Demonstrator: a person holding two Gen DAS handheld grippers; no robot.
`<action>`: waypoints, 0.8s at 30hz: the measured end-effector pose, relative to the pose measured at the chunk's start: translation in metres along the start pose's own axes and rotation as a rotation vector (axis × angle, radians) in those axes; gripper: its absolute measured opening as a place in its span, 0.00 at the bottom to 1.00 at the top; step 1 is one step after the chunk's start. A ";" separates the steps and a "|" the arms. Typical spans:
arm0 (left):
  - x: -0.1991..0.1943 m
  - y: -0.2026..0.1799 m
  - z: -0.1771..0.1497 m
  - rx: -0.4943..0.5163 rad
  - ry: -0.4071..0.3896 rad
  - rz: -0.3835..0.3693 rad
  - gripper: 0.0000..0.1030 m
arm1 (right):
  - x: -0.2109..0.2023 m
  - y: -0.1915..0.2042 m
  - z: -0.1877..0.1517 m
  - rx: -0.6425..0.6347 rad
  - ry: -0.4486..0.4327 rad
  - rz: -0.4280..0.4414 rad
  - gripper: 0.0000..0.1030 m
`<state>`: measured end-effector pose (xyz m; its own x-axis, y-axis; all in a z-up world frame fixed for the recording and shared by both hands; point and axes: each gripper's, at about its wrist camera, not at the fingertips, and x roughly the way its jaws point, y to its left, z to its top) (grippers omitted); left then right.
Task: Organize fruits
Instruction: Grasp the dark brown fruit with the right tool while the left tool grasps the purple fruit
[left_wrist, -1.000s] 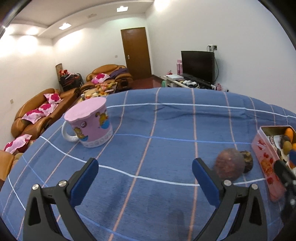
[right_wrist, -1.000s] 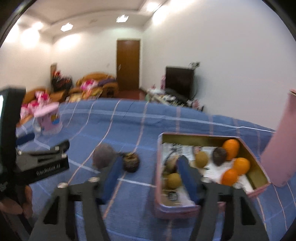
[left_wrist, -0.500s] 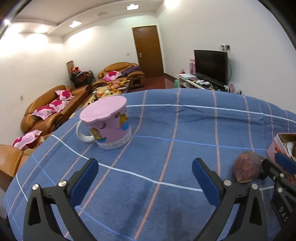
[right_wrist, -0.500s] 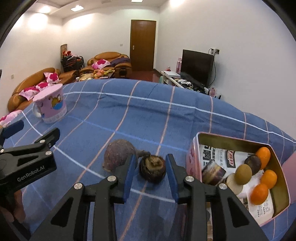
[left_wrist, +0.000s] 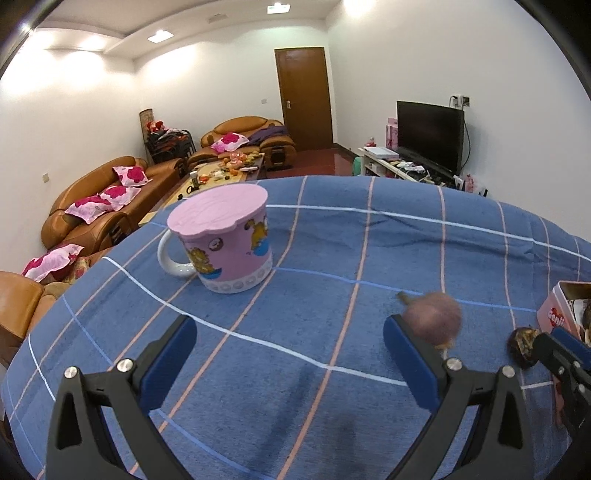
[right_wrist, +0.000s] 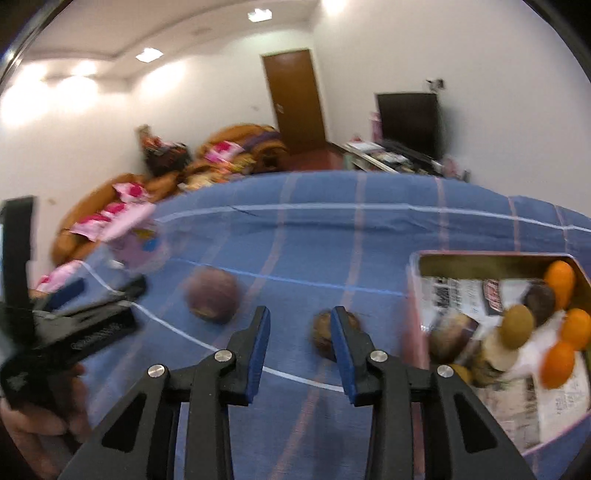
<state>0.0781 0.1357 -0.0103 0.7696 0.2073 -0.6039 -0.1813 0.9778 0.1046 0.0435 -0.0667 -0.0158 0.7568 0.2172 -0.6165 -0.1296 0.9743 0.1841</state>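
right tool (right_wrist: 300, 312), closed narrow and empty, has the small dark fruit (right_wrist: 322, 332) just past its right fingertip, left of the tin (right_wrist: 480, 254); left tool (left_wrist: 290, 326) gapes open, farther off.

Recessed ceiling lights (left_wrist: 159, 35) brighten the room, glaring on white walls. Fisheye curvature darkens every corner. The right wrist view is motion-smeared; a soft shadow falls beneath the grippers.

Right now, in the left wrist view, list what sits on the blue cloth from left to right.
Pink mug → round purple-brown fruit → small dark fruit → pink tin at the right edge.
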 end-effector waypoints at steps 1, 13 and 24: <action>0.000 -0.001 0.000 0.003 0.002 0.000 1.00 | 0.003 -0.003 0.001 0.016 0.013 0.012 0.35; 0.008 0.013 0.001 -0.047 0.032 0.013 1.00 | 0.049 0.021 0.015 -0.192 0.157 -0.253 0.38; 0.008 0.014 0.002 -0.048 0.029 0.009 1.00 | 0.039 0.012 0.012 -0.235 0.178 -0.240 0.36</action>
<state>0.0829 0.1510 -0.0126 0.7500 0.2145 -0.6257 -0.2181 0.9733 0.0724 0.0790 -0.0469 -0.0288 0.6630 -0.0319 -0.7479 -0.1212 0.9813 -0.1493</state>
